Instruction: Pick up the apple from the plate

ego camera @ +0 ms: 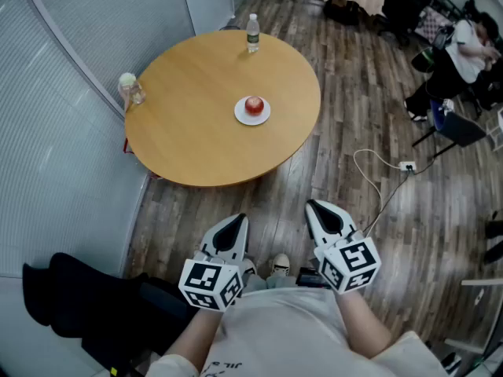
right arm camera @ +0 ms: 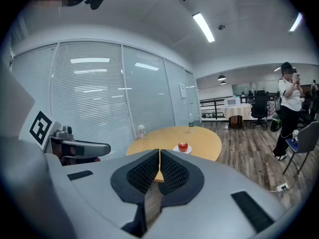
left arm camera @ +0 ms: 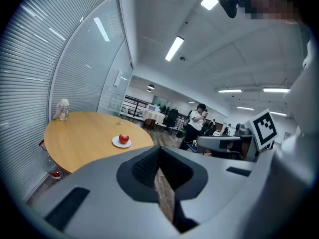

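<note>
Apple (ego camera: 254, 104) is parked on the plate (ego camera: 264, 118) mid-surface (ego camera: 189, 140), well apart from the left gripper (ego camera: 238, 220) and right gripper (ego camera: 316, 206). Both sets of fingers are closed on nothing, so one set should be opened wide before it's brought in.

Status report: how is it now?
Jaws shut, empty: left gripper, right gripper, short of table. Untouched apple on plate. Nothing in the way.
</note>
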Demonstrator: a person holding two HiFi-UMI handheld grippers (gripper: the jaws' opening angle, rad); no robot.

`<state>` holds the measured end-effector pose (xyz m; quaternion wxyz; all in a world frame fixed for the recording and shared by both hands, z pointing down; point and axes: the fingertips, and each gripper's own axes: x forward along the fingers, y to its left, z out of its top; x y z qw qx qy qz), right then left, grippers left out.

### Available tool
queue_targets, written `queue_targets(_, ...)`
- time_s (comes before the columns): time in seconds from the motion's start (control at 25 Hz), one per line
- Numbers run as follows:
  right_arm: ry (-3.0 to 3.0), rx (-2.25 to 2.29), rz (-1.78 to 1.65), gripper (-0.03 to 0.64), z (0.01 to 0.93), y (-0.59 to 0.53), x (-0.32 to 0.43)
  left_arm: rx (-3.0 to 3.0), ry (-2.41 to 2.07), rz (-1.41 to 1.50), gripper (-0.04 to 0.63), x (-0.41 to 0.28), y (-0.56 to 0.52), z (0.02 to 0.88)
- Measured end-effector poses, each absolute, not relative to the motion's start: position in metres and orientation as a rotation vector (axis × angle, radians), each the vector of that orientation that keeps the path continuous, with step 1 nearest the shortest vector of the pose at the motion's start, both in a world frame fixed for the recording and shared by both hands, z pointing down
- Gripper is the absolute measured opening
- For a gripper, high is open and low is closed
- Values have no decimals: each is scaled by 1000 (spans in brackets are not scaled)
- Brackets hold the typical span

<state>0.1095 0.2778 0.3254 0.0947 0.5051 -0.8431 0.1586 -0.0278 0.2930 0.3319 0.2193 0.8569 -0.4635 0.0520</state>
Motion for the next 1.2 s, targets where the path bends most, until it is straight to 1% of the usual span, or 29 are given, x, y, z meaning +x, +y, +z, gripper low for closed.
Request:
queue_targets(0.4,-2516,1443,464,35,330,273,87,2384,-1333,170,3,-42,286,331)
queue_targets(0.68,-2517,1432,487,37,330,266,67,2379,-1348,153,3,-67,281,331)
queue_targets(1.0,-2500,1412,516,35,339,266,45,2442,-1279,177,3,-89,279,330)
queue_targets(1.2,-2498,1409,563,36,348,253,38,2460,-1227,200,3,-88,264,338)
